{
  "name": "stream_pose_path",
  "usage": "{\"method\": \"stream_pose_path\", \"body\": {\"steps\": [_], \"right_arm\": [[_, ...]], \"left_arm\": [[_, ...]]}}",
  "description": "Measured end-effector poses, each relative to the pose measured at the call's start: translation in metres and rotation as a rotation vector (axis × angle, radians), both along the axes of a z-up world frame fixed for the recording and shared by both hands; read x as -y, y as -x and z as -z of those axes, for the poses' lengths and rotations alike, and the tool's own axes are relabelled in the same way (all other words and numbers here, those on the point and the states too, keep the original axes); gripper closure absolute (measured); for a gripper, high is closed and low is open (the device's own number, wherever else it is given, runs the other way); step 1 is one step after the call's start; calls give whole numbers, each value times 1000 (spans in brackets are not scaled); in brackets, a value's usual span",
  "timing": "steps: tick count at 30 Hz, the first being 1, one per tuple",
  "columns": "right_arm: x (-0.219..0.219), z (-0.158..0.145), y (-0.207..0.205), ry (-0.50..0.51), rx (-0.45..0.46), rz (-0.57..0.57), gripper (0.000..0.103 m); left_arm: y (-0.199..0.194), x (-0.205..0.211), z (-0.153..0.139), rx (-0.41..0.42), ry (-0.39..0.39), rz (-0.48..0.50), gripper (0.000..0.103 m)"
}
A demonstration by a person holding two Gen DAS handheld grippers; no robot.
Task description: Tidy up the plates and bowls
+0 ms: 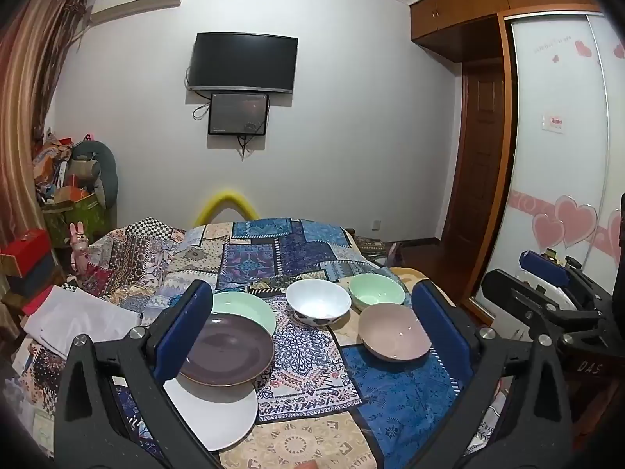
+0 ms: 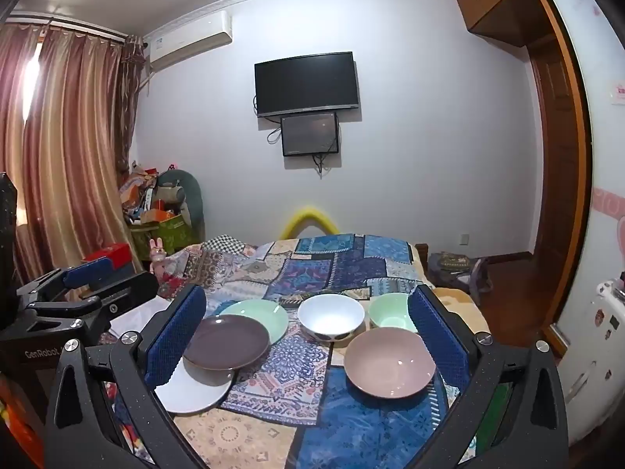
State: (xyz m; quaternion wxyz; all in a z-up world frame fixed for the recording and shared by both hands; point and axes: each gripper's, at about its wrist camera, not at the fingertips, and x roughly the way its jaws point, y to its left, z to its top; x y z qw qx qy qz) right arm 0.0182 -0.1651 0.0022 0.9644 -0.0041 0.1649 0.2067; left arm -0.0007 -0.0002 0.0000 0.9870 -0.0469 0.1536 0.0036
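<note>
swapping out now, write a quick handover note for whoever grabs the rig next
Left gripper: open, holding nothing, above the bedspread.
Right gripper: open, holding nothing.
Plates, left side: purple plate overlaps the white plate and the green plate.
Bowls, right side, separate: white bowl, green bowl, pink bowl.
Done: no stacking visible.
Left: stack plates together, nest bowls.

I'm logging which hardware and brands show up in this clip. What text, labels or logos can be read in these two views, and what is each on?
"DAS": on the right gripper body, left wrist view.
"GenRobot": on the left gripper body, right wrist view; it may run on past the part hiding its end.
Red sticker on the wardrobe door: too blurred.
Pink lettering higher on that door: too faint.
</note>
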Motion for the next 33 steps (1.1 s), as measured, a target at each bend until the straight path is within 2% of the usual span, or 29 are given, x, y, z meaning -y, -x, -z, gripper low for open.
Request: {"method": "stream_pose_path", "body": {"steps": [11, 33], "right_arm": [[-2, 0, -5, -6, -7, -3, 0], [-3, 2, -6, -22, -10, -10, 0]], "left_arm": [[3, -11, -4, 30, -5, -51, 0], [3, -8, -2, 37, -41, -71, 0]]}}
